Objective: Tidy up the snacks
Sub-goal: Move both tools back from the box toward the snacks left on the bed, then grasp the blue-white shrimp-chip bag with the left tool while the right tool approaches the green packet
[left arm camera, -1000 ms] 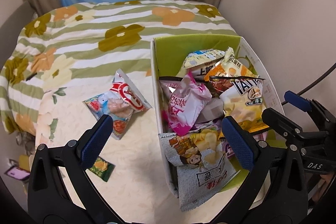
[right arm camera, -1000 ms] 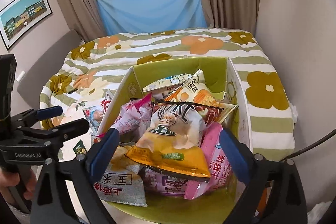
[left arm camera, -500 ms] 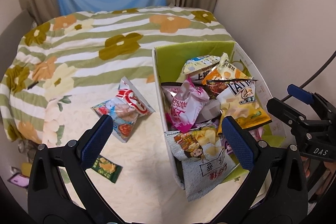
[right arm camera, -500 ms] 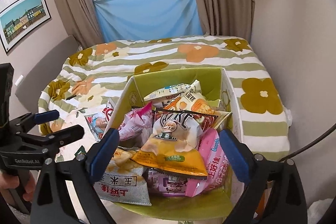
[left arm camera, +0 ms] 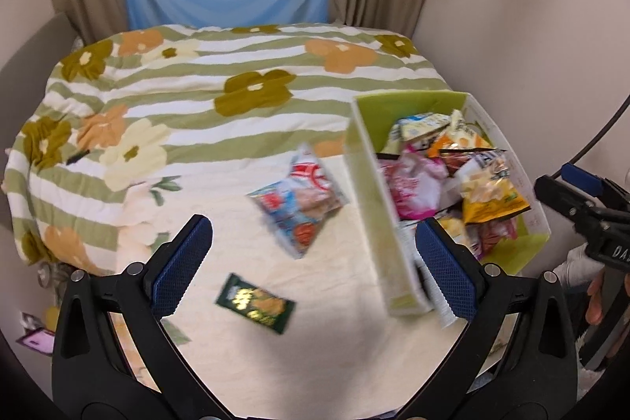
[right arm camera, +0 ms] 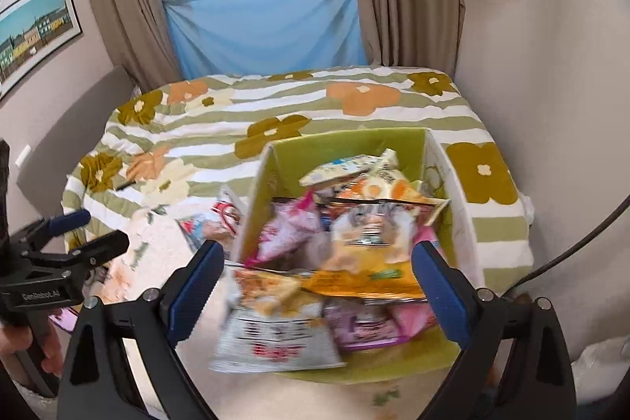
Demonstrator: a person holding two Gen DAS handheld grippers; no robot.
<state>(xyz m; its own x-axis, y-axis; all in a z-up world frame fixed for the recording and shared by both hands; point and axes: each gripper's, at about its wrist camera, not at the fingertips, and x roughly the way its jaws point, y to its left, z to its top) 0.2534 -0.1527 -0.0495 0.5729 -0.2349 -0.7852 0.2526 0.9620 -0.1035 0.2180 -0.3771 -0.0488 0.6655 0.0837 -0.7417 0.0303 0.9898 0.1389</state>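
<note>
Both claws are empty and spread wide: the left gripper (left arm camera: pixel 311 270) hangs over the cream, near part of the bedspread (left arm camera: pixel 197 97), and the right gripper (right arm camera: pixel 319 286) hangs over the near end of the green box (right arm camera: pixel 458 184), its blue pads well apart either side of the heaped bags. The box sits toward the right edge of the bed, by the wall, and already holds most of the snacks, with a yellow chip bag (right arm camera: pixel 366 262) on top and a grey-and-white bag (right arm camera: pixel 275 333) spilling over the near rim. Two items lie loose on the bedspread, so the step in hand looks like gathering the stragglers. The red-and-blue snack bag (left arm camera: pixel 299 199) lies flat just beside the box's left wall, its long axis running diagonally, the top end pointing away toward the box's far left corner and the bottom end toward the near left. The small dark green packet (left arm camera: pixel 256 302) lies nearer the near edge, between the left gripper's fingers in the view, its long axis running mostly left to right and tilted slightly nearer at its right end. The next move probably calls for lowering the left claw over one of these, turning the wrist so the pads cross the short side, then closing. Both views are blurred, so fine print is unreadable.
</note>
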